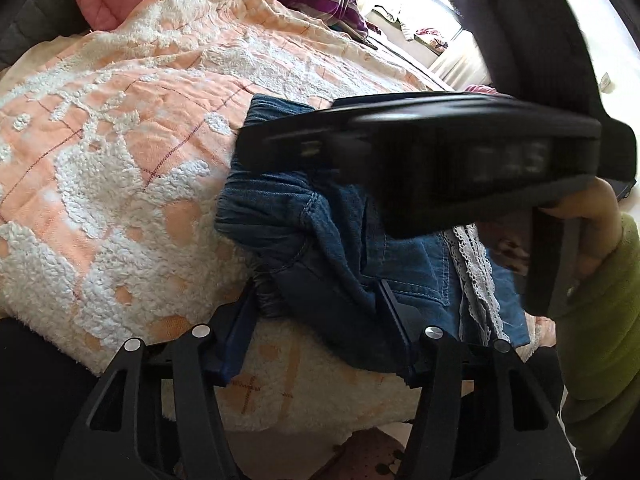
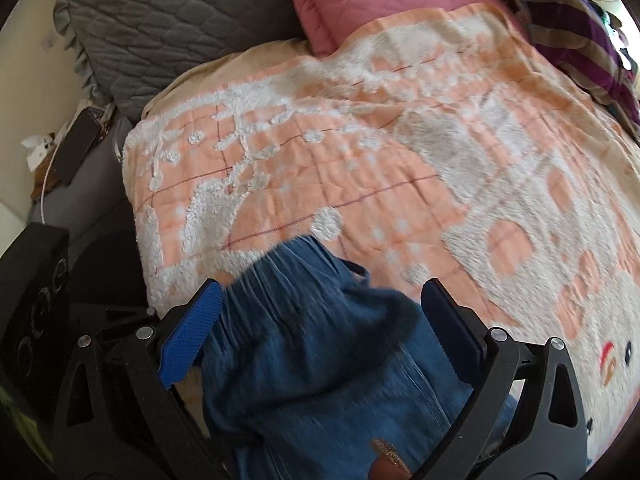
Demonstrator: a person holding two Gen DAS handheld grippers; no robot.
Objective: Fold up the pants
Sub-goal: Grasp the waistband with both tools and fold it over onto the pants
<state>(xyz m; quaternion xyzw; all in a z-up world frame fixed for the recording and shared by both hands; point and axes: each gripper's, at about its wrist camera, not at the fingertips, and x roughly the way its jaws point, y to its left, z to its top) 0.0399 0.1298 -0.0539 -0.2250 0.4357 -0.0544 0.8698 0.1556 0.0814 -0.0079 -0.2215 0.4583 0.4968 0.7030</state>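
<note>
Blue denim pants (image 1: 340,240) with a gathered waistband and white lace trim lie bunched on a peach and white fleece blanket (image 1: 120,140). My left gripper (image 1: 320,320) is open, its jaws astride the near bunched edge of the pants. The right gripper's body (image 1: 460,160) hangs blurred over the pants, held by a hand in a green sleeve. In the right wrist view the pants (image 2: 320,360) lie between the wide-open blue pads of my right gripper (image 2: 320,320), on the blanket (image 2: 360,160).
A grey quilted pillow (image 2: 152,20) and a pink pillow (image 2: 380,0) lie at the head of the bed. Striped purple cloth (image 2: 580,40) lies at the far right. A phone (image 2: 76,144) sits beside the bed at the left. A bright window (image 1: 420,4) is beyond the bed.
</note>
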